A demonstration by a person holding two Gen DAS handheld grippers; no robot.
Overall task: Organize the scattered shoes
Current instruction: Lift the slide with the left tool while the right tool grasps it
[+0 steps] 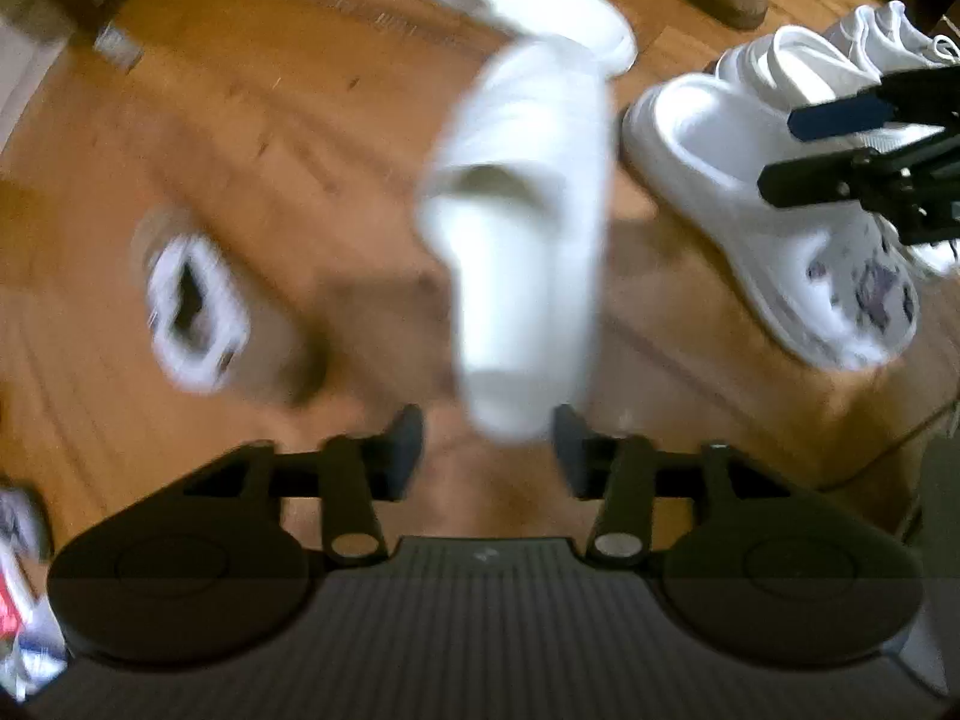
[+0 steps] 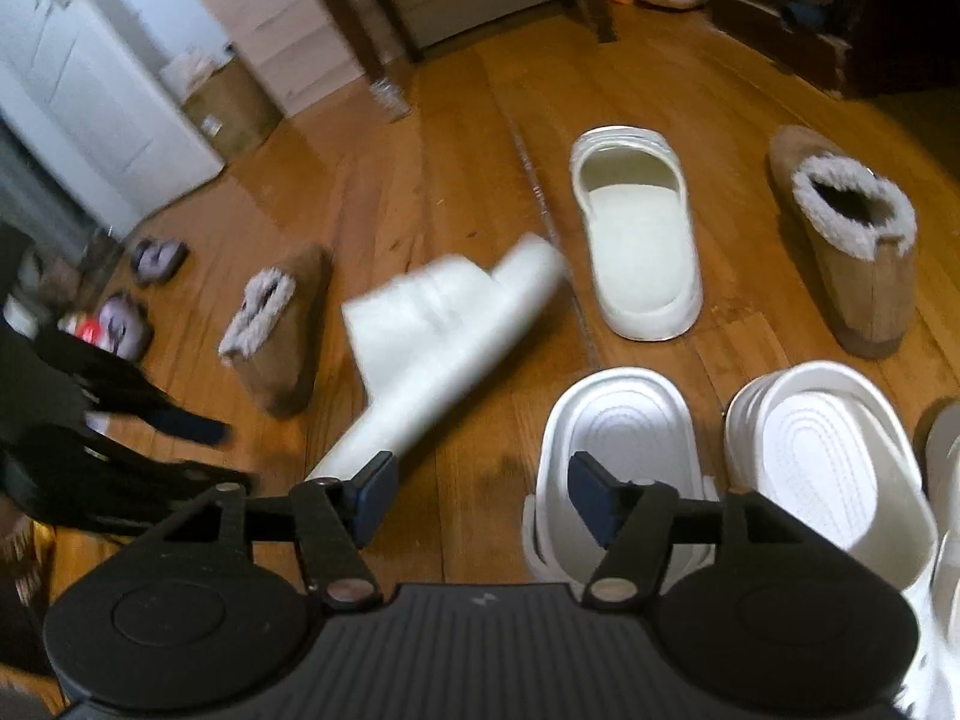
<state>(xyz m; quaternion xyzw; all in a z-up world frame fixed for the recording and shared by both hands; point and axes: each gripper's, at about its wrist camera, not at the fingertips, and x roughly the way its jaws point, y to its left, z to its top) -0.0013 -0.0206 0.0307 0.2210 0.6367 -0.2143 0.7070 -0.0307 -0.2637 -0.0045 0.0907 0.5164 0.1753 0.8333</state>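
Note:
A white slide (image 1: 516, 228) is blurred in the left wrist view, and its near end reaches down between the fingertips of my left gripper (image 1: 489, 450). The jaws stand wider than that end and do not press on it. In the right wrist view the same slide (image 2: 444, 330) lies tipped on its side. Its near end rests by the left finger of my right gripper (image 2: 480, 492), which is open over bare floor. A pair of white clogs (image 2: 624, 450) stands just ahead of the right gripper. My left gripper (image 2: 219, 453) shows blurred at the left.
A cream mule (image 2: 636, 240) and a tan fur-lined boot (image 2: 846, 240) stand farther off on the wooden floor. A second tan boot (image 2: 282, 330) lies left of the slide. Grey slippers (image 2: 159, 258), boxes (image 2: 234, 102) and table legs (image 2: 360, 18) are at the back.

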